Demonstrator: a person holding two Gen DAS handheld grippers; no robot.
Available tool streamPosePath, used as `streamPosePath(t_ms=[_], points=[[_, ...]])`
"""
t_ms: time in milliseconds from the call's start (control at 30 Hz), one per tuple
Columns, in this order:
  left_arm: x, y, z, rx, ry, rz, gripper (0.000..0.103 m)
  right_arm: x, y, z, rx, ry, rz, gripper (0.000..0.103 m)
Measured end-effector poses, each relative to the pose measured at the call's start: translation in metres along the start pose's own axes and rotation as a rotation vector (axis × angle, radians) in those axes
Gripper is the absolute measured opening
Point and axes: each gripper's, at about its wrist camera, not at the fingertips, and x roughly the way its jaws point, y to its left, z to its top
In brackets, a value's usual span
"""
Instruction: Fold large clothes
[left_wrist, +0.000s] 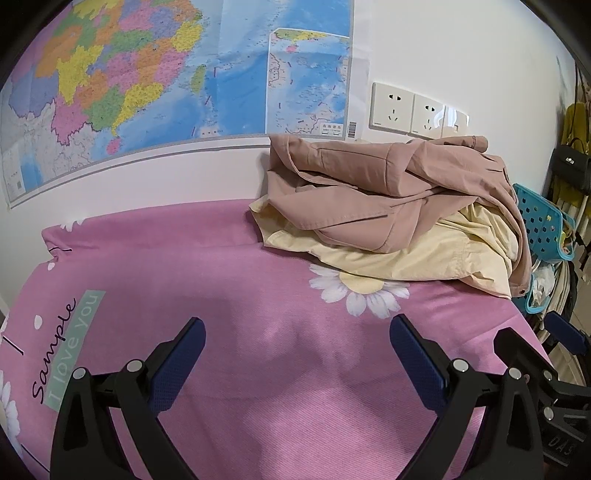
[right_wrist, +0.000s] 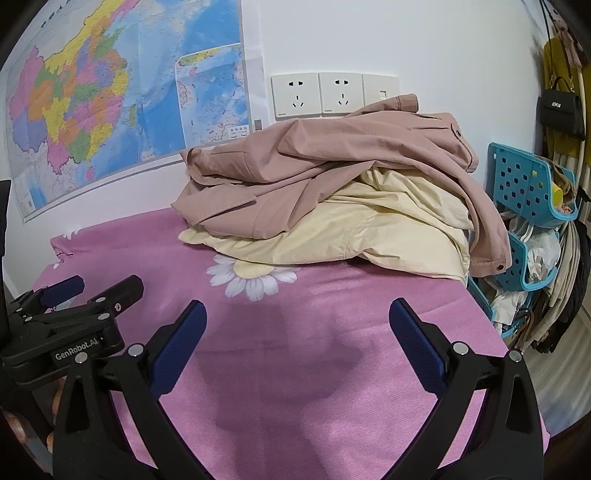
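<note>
A dusty-pink jacket (left_wrist: 373, 184) (right_wrist: 321, 173) lies crumpled on top of a pale yellow garment (left_wrist: 417, 254) (right_wrist: 351, 236), heaped at the far right of the pink bedsheet (left_wrist: 229, 280) (right_wrist: 332, 332) against the wall. My left gripper (left_wrist: 297, 326) hovers open over bare sheet, well short of the pile, nothing between its blue pads. My right gripper (right_wrist: 298, 310) is open too, also over bare sheet just in front of the pile. In the right wrist view the left gripper (right_wrist: 92, 291) shows at the left edge, open. The right gripper's finger (left_wrist: 569, 332) peeks in at the left view's right edge.
A wall map (left_wrist: 129, 81) (right_wrist: 110, 96) and wall sockets (left_wrist: 417, 110) (right_wrist: 332, 94) stand behind the bed. Blue plastic baskets (left_wrist: 543, 225) (right_wrist: 528, 184) with clutter sit off the bed's right edge, with a black handbag (right_wrist: 561, 110) hanging above. The sheet carries a daisy print (left_wrist: 362, 291) (right_wrist: 251, 277).
</note>
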Motion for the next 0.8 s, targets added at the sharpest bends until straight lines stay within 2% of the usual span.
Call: streamPosePath(t_ms=[800], points=[[-0.0006, -0.0023, -0.0014, 0.008, -0.002, -0.017, 0.096, -0.0020, 0.0010, 0.0023, -0.012, -0.010, -0.006, 0.098]])
